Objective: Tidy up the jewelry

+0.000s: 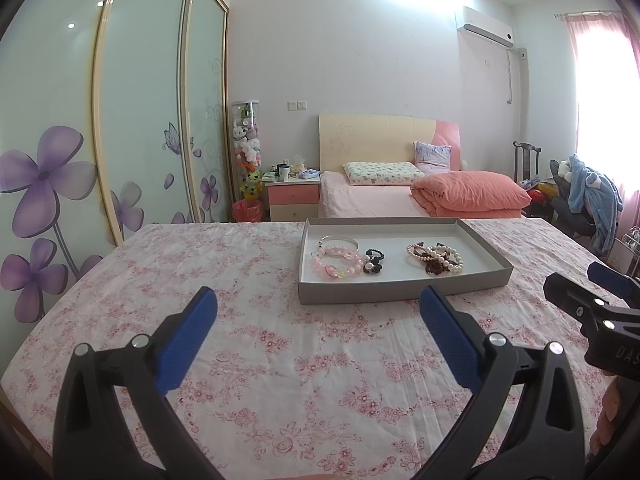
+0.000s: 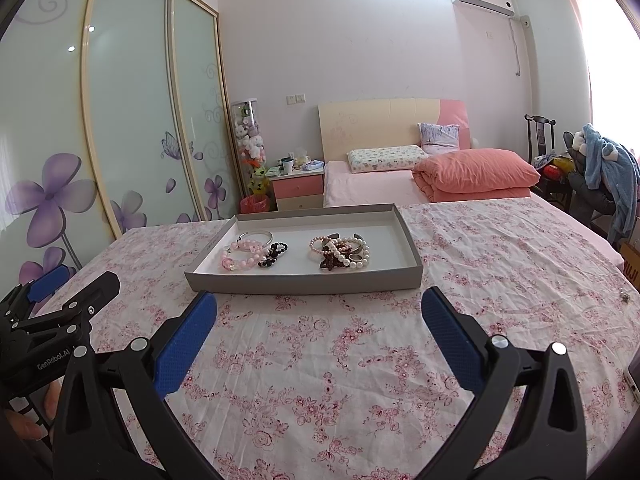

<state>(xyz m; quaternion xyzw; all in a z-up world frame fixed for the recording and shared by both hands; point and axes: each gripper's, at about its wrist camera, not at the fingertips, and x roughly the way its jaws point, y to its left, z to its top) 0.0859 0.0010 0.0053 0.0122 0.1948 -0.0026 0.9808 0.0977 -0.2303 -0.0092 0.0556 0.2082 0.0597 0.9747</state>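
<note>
A white cloth printed with small pink roses [image 2: 320,360] covers the desk. On it sits a shallow grey cardboard tray with a white inside [image 2: 304,282]. Within lie a pale pink bead bracelet [image 2: 240,258], a black bead bracelet [image 2: 274,254] and a heap of white pearl and dark red-brown bead strands [image 2: 340,256]. Both the left gripper [image 1: 318,310] and the right gripper [image 2: 320,312] are black with blue textured pads [image 2: 184,344]. The frosted pale green wardrobe doors [image 1: 140,100] carry purple flowers.

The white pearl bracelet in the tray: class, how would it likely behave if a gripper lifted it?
The white pearl bracelet would probably sag, being strung beads. It lies tangled with the dark beaded piece, so that may lift too. Its glossy round beads could slip between the pads.
</note>
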